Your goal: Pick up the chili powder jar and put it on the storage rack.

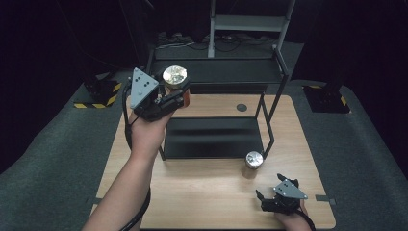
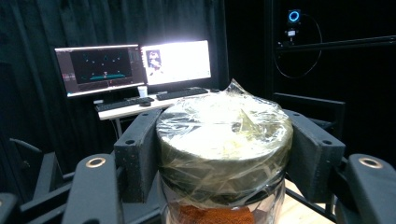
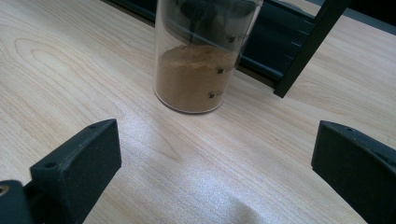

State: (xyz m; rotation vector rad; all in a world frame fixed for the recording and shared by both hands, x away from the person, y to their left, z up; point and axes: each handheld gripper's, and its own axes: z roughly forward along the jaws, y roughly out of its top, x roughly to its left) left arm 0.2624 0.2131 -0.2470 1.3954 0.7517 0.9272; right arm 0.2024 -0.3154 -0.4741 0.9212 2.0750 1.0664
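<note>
Wooden counter (image 1: pixel 211 192) in a dark-curtained room: left gripper (image 1: pixel 169 98) clenched just under the film-wrapped lid of a raised, rigid, breakable, slippery glass jar (image 2: pixel 223 154) of red powder; right gripper (image 1: pixel 269 195) released, near second jar (image 3: pixel 203 56).

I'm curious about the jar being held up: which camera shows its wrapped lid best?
The left gripper view: the jar's film-wrapped lid sits close up between the gripper jaws. The high view shows that lid small and shiny from above.
</note>
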